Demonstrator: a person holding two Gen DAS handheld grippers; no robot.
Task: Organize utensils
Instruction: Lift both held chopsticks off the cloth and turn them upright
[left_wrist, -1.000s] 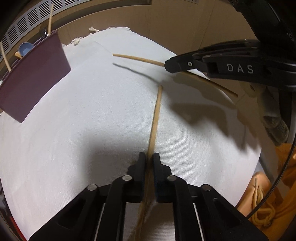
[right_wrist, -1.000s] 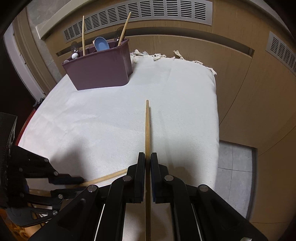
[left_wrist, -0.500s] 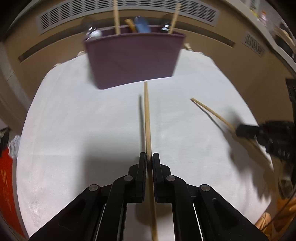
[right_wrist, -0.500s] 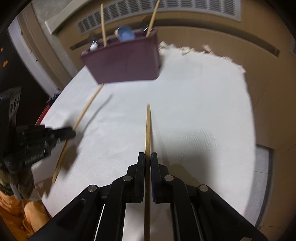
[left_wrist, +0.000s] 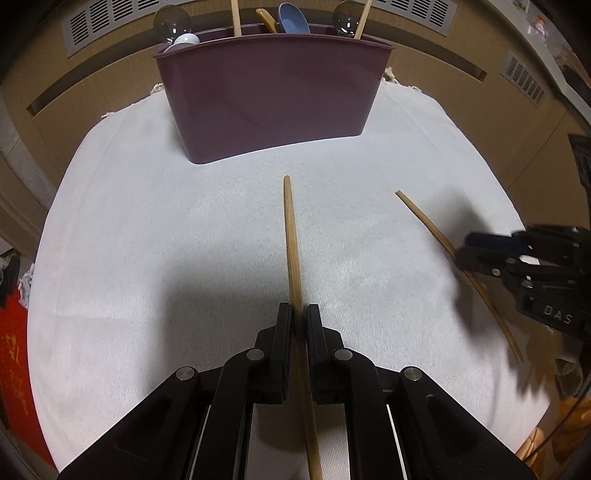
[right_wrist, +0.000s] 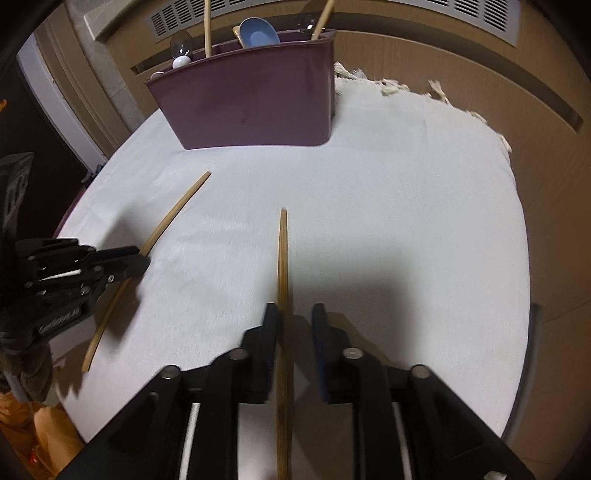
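- Clearly seen from the left wrist only: left claw (left_wrist: 299, 314) clamped tight on a chopstick (left_wrist: 291, 243), pads pressing both sides, tip aimed at the bin (left_wrist: 273, 96).
- Seen from the right wrist only: right claw (right_wrist: 293, 317) parted, jaws just been opening, second chopstick (right_wrist: 283, 266) lying against the left pad, clear gap to the right pad, so not gripped.
- Across views: right claw (left_wrist: 480, 247) appears at the right edge of the left view, over its chopstick (left_wrist: 424, 225); left claw (right_wrist: 136, 258) appears at the left edge of the right view, with its chopstick (right_wrist: 177, 210) running through it.
- Fringe of the cloth (right_wrist: 388, 88) plain in the right view; red patch (left_wrist: 14, 369) beyond the cloth edge only in the left view.
- Cut off: near ends of both held chopsticks run out of the bottom edge; claw bodies blurred at the side edges.
- Hidden: inside of the bin, only tops showing above the rim, namely blue spoon (left_wrist: 293, 22), two upright sticks (left_wrist: 236, 18), clear round spoon bowls (left_wrist: 173, 20); compartments not readable.
- Look: chopsticks thin, pale wood, tapering; bin dark plum plastic, standing upright at the far side of the white cloth (left_wrist: 147, 240) on the counter, well ahead of both tips.
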